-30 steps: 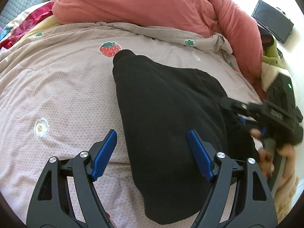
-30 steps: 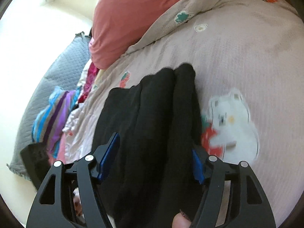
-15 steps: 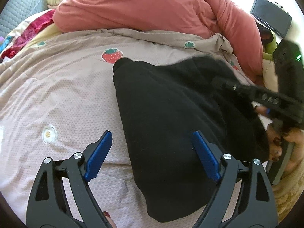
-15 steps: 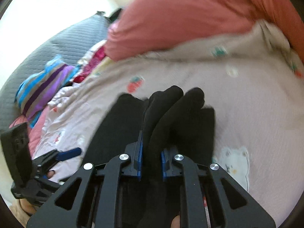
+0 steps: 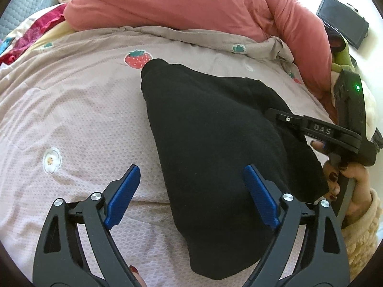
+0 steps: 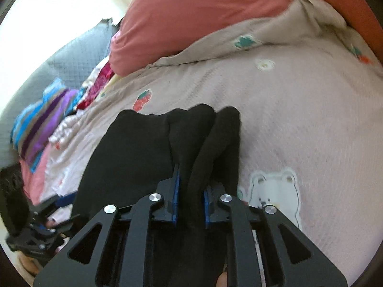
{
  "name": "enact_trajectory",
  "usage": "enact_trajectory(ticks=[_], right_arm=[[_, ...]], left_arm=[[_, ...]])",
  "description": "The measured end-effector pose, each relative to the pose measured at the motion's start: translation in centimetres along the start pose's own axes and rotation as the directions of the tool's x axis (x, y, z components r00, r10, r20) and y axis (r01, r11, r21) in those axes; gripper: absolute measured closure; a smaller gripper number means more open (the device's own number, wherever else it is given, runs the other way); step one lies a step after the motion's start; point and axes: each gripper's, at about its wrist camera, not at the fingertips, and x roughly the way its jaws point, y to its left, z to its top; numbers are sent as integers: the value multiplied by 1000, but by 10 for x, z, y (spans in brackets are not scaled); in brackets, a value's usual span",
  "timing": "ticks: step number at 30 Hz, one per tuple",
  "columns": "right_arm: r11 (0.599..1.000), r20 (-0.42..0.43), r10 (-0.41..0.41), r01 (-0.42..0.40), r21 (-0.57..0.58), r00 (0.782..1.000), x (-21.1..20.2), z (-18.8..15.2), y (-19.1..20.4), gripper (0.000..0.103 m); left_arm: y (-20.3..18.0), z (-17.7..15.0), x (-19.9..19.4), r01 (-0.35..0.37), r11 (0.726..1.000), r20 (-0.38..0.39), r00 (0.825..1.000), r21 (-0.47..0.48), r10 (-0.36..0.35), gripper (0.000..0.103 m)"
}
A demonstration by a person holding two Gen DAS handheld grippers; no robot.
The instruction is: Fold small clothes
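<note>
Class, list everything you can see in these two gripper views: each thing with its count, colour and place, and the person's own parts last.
garment: one, black, on the bedspread, one edge pinched up
bedspread: one, pale pink with strawberry, flower and bear prints, covering the bed
duvet: one, coral red, heaped at the far side
clothes pile: several, striped blue-purple, red, pink, at the bed's left edge
quilted pad: one, grey, behind the pile
tablet: one, black, far right
left gripper: black, blue pads, open above the garment
right gripper: black, blue pads, shut on the garment's fold
hand: dark red nails, holding the right gripper
</note>
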Motion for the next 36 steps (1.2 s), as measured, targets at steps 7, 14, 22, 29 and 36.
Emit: enact_trajectory(ticks=[7,14,22,29,36], right_arm=[[996,-28,93,-93,9,995,-33,-27,8,47],[993,-69,113,-115,-28,991,-47,-63,23,51],[984,-26,175,-176,-30,984,-69,-61,35,85],[995,-49,101,-102,-19,994,-59,-69,25,86],[999,-6,-7,7,-48,1000,-57,-86,27,80]], left_arm=[[1,-5,-12,38,999,1,999,-12,-38,22],[-8,-19,-18,63,998,-16,998,6,-63,22],[-10,-28,-21,52,998,-30,998,18,-52,35],[-7,-34,-22,59,998,-38,998,21,-58,35],[-8,-38,-18,61,998,-45,997,18,-60,35]])
